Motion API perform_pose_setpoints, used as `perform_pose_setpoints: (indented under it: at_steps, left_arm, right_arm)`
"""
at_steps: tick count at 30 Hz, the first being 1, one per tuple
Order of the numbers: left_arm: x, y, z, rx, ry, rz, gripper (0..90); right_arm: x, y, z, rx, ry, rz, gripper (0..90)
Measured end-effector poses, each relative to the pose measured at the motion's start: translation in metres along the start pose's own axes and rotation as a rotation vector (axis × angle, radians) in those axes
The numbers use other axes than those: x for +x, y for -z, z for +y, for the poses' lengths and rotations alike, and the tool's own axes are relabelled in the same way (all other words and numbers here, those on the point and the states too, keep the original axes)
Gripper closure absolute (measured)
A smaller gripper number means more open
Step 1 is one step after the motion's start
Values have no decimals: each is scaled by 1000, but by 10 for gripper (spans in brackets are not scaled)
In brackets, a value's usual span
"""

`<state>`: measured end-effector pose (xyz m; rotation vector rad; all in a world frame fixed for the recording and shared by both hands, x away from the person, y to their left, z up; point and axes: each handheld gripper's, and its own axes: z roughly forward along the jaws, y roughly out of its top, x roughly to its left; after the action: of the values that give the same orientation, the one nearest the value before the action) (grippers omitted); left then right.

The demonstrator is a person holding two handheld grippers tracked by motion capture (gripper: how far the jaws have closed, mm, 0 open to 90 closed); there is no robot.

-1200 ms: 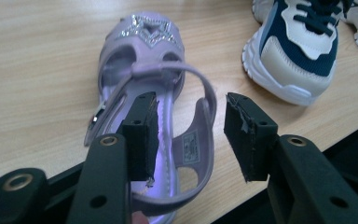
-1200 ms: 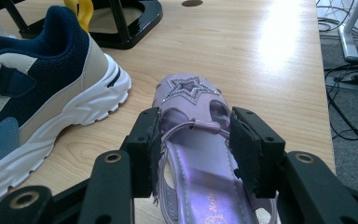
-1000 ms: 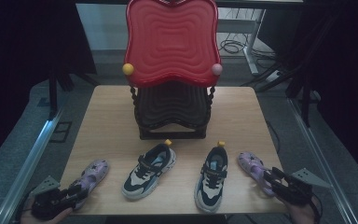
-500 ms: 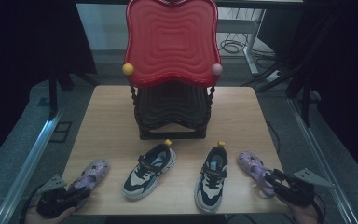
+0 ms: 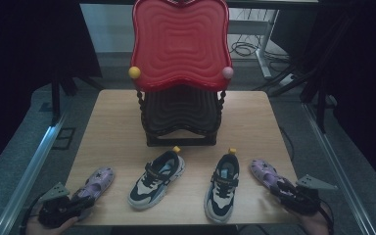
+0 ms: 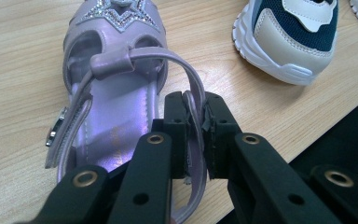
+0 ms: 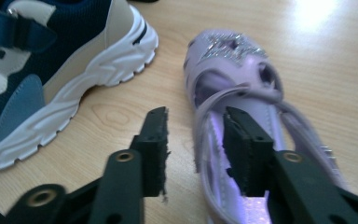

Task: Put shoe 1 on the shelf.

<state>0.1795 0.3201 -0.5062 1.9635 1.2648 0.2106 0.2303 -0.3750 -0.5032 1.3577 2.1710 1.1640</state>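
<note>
- The left gripper (image 6: 196,135) is squeezing the thin back strap of the left purple sandal (image 6: 116,93), with the strap pinched tight between its two black jaws
- In the high view, the left purple sandal (image 5: 95,183) is lying at the near left corner of the table (image 5: 112,127), with its heel close to the near edge
- Its long way is running from heel near the person to toe up and a bit to the right, pointing toward the left sneaker (image 5: 157,178)
- The right gripper (image 7: 193,144) is sitting with its jaws apart around the side of the right purple sandal (image 7: 242,116), one jaw outside on the wood and one inside over the sole, so it is not squeezing yet
- In the high view, the right purple sandal (image 5: 267,176) is lying at the near right corner, with its toe pointing up and to the left, close beside the right sneaker (image 5: 223,188)
- Both sandals are sitting close to the table's near edge and side edges
- Bare wood is showing between the shoes and the dark stand (image 5: 180,117) holding up the red tray (image 5: 180,44) farther back
</note>
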Motion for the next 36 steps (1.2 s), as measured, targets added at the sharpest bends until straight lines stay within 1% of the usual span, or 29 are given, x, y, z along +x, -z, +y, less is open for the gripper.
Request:
perform_pose_setpoints:
  at_steps: [4, 6, 7, 8, 9, 11, 18, 21, 26, 30, 33, 36]
  left_arm:
    - [0, 0, 0, 5, -6, -3, 814]
    - [0, -1, 0, 4, -5, -5, 815]
    - [0, -1, 0, 4, -5, -5, 815]
    - [1, 0, 0, 1, -2, -8, 815]
    - [1, 0, 0, -1, 1, -11, 815]
    - [3, 0, 0, -5, 4, -18, 818]
    - [8, 3, -2, -51, 32, -42, 836]
    - [8, 4, -1, -58, 27, -36, 842]
    - [8, 4, -1, -66, 30, -34, 846]
    - [10, 5, 1, -74, 30, -42, 845]
    - [11, 7, 3, -78, 32, -40, 847]
    - [11, 8, 4, -85, 39, -38, 849]
  right_arm:
    - [-1, -4, 0, 28, 2, 6, 729]
    - [-2, -4, 0, 31, 0, 8, 781]
    - [-2, -4, 0, 31, 0, 8, 781]
    - [-3, -4, -1, 30, -5, 12, 823]
    - [-3, -4, -1, 31, -8, 17, 833]
    - [-4, -4, -1, 27, -9, 22, 841]
    - [-6, -5, -2, 16, -32, 43, 852]
    - [-7, -6, -3, 5, -47, 60, 852]
    - [-8, -5, -3, -3, -51, 58, 856]
    - [-10, -5, -4, -23, -70, 69, 858]
    - [-10, -4, -3, -31, -70, 64, 859]
    - [-11, -4, -3, -40, -85, 66, 859]
